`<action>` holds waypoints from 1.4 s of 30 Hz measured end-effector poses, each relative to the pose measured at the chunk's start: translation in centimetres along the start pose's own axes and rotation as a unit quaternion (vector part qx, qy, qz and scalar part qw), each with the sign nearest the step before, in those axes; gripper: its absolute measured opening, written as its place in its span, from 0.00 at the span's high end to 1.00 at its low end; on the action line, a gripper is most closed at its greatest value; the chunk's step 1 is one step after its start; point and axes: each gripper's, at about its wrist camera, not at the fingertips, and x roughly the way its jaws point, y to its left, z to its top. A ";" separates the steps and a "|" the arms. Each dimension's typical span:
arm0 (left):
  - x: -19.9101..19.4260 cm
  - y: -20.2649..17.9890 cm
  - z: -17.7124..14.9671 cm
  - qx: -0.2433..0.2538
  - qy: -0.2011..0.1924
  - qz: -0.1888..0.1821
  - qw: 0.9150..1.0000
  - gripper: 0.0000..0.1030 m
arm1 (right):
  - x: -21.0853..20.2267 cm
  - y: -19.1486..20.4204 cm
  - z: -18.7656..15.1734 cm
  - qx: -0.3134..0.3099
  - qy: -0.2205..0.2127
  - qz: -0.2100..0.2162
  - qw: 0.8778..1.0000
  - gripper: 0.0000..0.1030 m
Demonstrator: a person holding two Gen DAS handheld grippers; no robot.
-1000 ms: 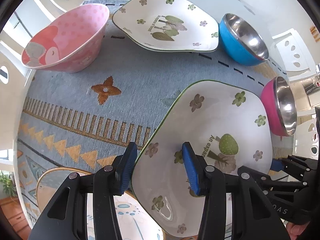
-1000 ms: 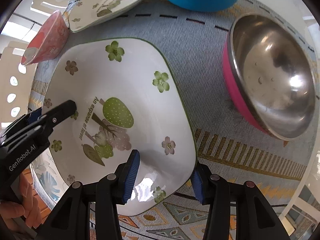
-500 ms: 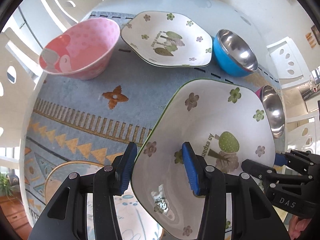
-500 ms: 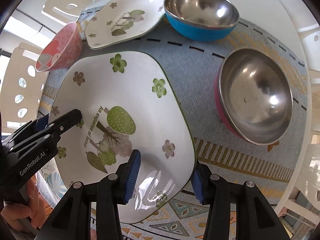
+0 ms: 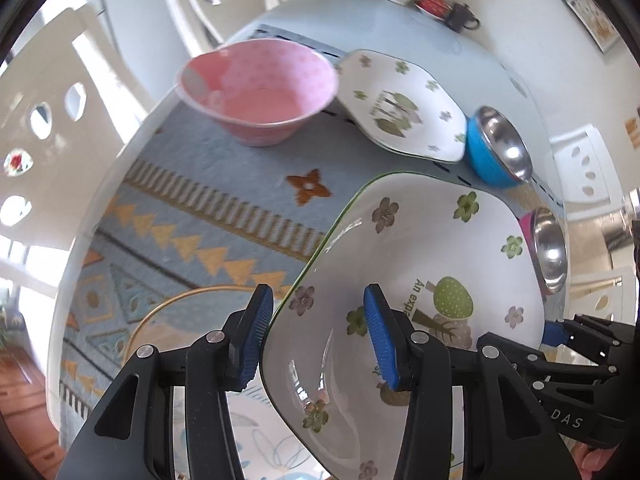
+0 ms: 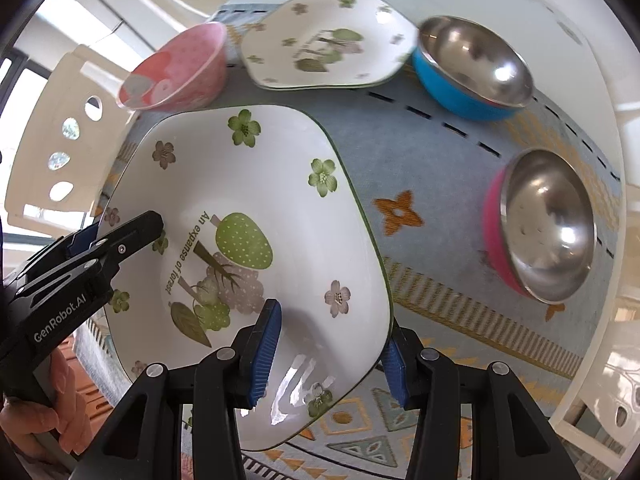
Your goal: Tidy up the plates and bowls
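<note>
both jaws, left gripper (image 5: 318, 336) and right gripper (image 6: 328, 356), clamp opposite rims of the flowered plate (image 6: 256, 248), carried above the worktop (image 6: 436, 184) (slightly tilted). keep it level and stack it on the matching plate (image 6: 324, 40).

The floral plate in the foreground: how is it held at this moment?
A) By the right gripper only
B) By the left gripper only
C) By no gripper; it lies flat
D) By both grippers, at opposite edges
D: the left gripper and the right gripper each clamp an edge of the floral plate.
</note>
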 end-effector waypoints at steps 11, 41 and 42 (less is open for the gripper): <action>-1.7 6.4 -2.8 -0.065 -0.007 0.018 0.998 0.58 | 1.6 6.6 -0.7 -0.063 0.018 0.002 0.998 0.55; -0.8 11.5 -6.1 -0.109 0.012 0.025 0.994 0.58 | 6.3 12.8 -2.0 -0.084 0.064 0.004 0.994 0.55; -0.8 11.6 -6.2 -0.108 0.012 0.026 0.994 0.58 | 6.5 12.9 -1.8 -0.082 0.066 0.006 0.994 0.55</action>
